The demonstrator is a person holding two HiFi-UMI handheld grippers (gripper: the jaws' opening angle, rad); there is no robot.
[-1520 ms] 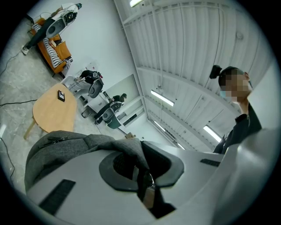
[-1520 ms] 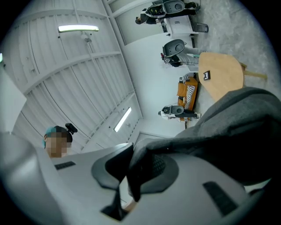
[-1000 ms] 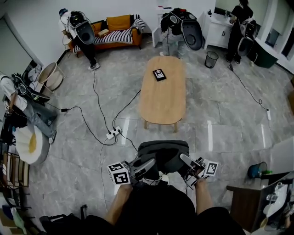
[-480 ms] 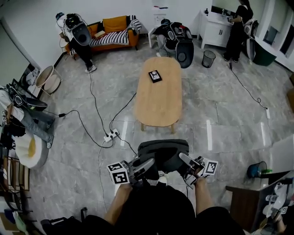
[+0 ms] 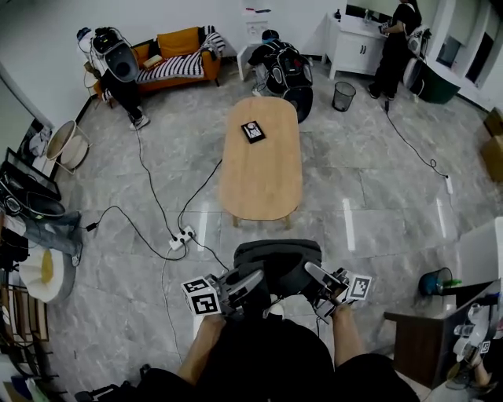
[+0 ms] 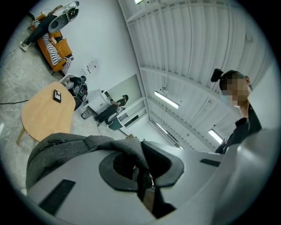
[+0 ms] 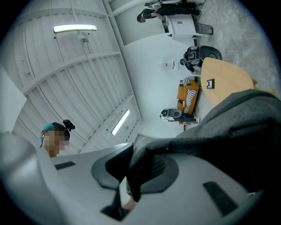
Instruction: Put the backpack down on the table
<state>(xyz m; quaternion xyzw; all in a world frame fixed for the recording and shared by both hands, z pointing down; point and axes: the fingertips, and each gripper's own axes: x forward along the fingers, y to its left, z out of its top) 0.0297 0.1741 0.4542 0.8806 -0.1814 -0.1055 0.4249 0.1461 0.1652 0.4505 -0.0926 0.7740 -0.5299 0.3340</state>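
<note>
While left gripper (image 5: 253, 279), right gripper (image 5: 311, 272) clamp backpack (image 5: 279, 257), table (image 5: 261, 169) stands apart.

A grey marble-look tile floor (image 5: 377, 180) fills the head view, with a white power strip (image 5: 181, 237) lying left of centre. An oval wooden counter (image 5: 259, 169) stands mid-frame. An orange sofa (image 5: 185, 43) sits against the white wall (image 5: 47, 23) at upper left, and a white cabinet (image 5: 354, 49) at upper right. A strip light (image 7: 74, 29) glows on the panelled ceiling (image 7: 88, 70).

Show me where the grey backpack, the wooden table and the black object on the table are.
backpack (image 5: 279, 263): head view, grey top panel.
wooden table (image 5: 259, 177): head view, bare middle of top.
black object (image 5: 252, 131): head view, its centre.
</note>
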